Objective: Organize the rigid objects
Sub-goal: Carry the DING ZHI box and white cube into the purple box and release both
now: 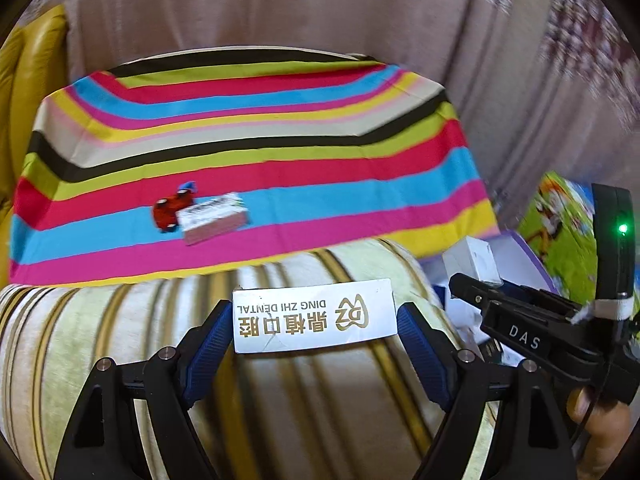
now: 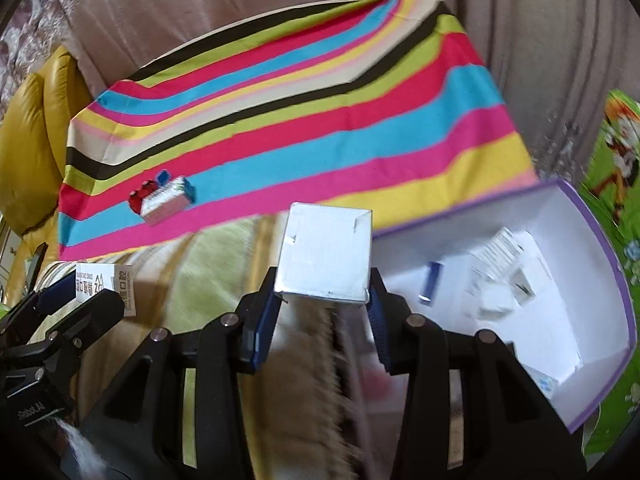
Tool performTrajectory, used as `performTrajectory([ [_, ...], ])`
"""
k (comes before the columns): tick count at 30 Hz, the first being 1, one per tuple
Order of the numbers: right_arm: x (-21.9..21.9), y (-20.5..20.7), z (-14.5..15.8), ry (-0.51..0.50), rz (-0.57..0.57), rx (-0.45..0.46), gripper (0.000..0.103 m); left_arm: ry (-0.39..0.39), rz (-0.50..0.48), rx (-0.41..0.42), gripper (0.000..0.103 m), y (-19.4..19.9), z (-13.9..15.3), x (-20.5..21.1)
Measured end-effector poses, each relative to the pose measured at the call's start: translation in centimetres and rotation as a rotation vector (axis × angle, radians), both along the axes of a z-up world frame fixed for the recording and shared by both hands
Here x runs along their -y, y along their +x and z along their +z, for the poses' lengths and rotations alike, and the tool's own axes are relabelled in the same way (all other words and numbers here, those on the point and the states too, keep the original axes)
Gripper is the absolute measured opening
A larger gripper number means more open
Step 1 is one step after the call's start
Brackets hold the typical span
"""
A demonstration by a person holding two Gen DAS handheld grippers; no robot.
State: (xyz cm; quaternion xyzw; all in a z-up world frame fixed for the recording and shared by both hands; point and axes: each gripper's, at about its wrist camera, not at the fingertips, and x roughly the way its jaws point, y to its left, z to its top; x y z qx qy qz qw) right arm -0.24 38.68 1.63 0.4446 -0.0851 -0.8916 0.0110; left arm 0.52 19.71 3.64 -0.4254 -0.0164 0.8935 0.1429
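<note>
Left wrist view gives me a striped cloth in bright bands spread over a raised surface, with pinkish curtains behind and a yellow cushion at the left. On the cloth sit a red toy car and a small printed box, touching each other. Nearer me lies striped green-and-cream upholstery. My left gripper pinches a white dental box endwise between its blue pads. My right gripper is clamped on a plain white carton. Right of it I see an open purple-edged bin, white inside, holding a blue item and several pale packets, too blurred for me to identify.
</note>
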Motion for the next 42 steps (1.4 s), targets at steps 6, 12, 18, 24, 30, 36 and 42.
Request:
performTrajectory([
  [6,-3.8,2.2,-1.4,0.001,-0.073,0.037,0.046,-0.003,-0.066,0.000,0.083,0.9,0.0,-2.0],
  [12,-7.5,4.0,-2.2,-0.004,-0.150,0.059,0.046,0.019,-0.162,-0.007,0.083,1.4,0.3,-4.1],
  [18,-9.5,5.0,-2.2,0.039,-0.214,0.058,0.046,0.030,-0.272,-0.018,0.083,1.7,0.5,-6.9],
  [24,-10.8,5.6,-1.7,0.089,-0.266,0.047,0.046,0.033,-0.352,-0.026,0.083,1.8,0.7,-9.4],
  [30,-11.4,6.0,-1.6,0.083,-0.294,0.041,0.053,0.037,-0.433,0.024,0.085,1.5,0.3,-11.6],
  [36,-11.6,6.2,-1.4,0.077,-0.313,0.025,0.063,0.082,-0.391,0.036,0.088,1.1,0.1,-10.4],
  [42,-11.1,6.0,-1.4,0.078,-0.296,0.024,0.064,0.101,-0.347,0.019,0.088,0.9,0.4,-8.8],
])
